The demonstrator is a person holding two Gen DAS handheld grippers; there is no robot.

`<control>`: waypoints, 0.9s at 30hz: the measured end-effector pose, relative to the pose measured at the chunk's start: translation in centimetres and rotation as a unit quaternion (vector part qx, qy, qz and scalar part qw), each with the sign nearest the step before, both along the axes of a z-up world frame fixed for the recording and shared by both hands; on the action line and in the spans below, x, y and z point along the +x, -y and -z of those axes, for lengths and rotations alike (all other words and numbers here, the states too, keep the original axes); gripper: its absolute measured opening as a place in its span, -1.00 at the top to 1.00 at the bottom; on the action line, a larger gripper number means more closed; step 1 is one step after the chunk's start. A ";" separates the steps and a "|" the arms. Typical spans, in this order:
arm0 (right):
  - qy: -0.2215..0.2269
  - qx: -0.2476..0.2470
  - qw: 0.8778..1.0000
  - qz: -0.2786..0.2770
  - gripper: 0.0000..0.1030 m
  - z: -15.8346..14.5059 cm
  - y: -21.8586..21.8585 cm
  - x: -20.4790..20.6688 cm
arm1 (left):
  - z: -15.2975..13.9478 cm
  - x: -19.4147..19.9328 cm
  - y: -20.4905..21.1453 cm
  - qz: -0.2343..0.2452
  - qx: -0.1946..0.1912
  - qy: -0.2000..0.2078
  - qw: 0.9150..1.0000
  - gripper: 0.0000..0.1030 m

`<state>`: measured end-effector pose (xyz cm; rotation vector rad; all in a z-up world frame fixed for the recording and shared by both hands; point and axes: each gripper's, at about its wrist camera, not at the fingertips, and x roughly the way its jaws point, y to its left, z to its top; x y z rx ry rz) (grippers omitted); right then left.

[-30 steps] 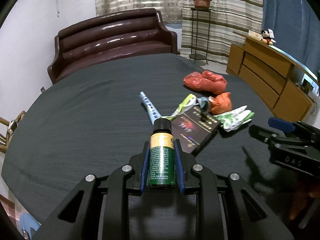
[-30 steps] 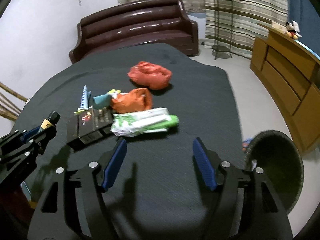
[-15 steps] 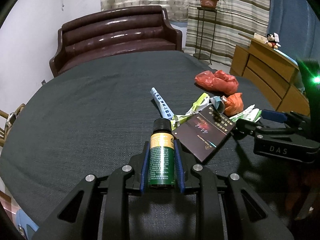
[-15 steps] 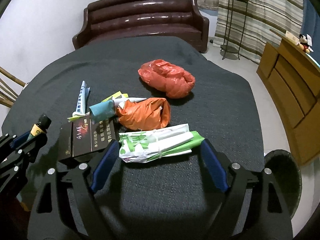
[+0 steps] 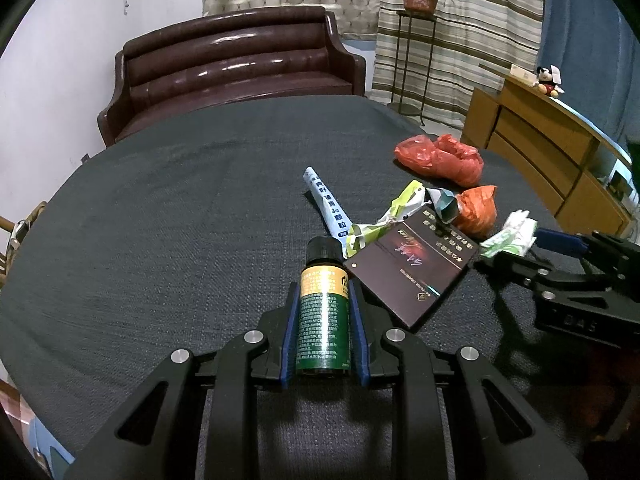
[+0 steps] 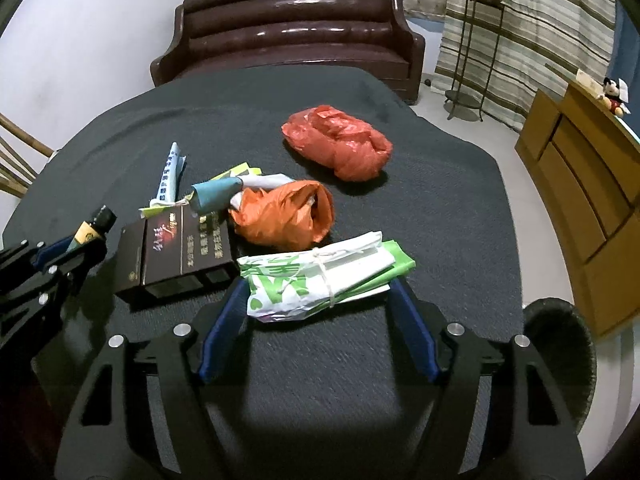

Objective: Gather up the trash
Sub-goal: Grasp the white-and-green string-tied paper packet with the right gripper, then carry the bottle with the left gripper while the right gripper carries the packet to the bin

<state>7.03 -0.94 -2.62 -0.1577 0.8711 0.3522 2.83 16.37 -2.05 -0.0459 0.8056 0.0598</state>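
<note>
My left gripper [image 5: 322, 294] is shut on a small green bottle [image 5: 322, 320] with a black cap, held above the dark table. My right gripper [image 6: 318, 286] is open, its fingers on either side of a tied green-and-white wrapper bundle [image 6: 320, 278]. Just beyond lie an orange plastic bag [image 6: 286, 216], a red plastic bag [image 6: 338, 142], a dark carton [image 6: 180, 254], a teal tube [image 6: 214, 196] and a blue-white rolled wrapper [image 6: 168, 176]. The same pile shows in the left wrist view, with the carton [image 5: 412, 264] nearest.
A dark round trash bin [image 6: 560, 360] stands on the floor right of the table [image 6: 440, 208]. A brown sofa [image 5: 232, 64] is behind the table. A wooden cabinet [image 6: 588, 184] and a plant stand [image 6: 476, 40] are at the right.
My right gripper has moved forward over the table until its open fingers straddle the green-and-white bundle. My left gripper has kept hold of the bottle and edged closer to the pile.
</note>
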 end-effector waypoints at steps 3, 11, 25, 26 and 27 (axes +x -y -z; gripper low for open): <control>-0.001 0.004 1.000 0.006 -0.36 0.0 0.7 -0.4 | 0.2 0.0 0.1 0.002 -0.002 -0.002 1.000 0.53; 0.009 0.015 0.999 0.043 -0.36 -0.8 4.8 -1.9 | 0.0 -0.2 1.8 0.022 -0.007 0.001 1.000 0.53; 0.038 0.007 0.983 0.177 -0.36 -1.7 18.3 -3.4 | -1.5 -0.1 9.0 0.093 -0.007 0.017 0.995 0.53; 0.039 0.007 0.982 0.183 -0.36 -1.7 19.0 -3.5 | -1.6 0.0 10.1 0.103 -0.007 0.019 0.994 0.53; 0.040 0.007 0.981 0.188 -0.36 -1.6 19.6 -3.7 | -1.8 0.0 10.9 0.112 -0.008 0.022 0.993 0.53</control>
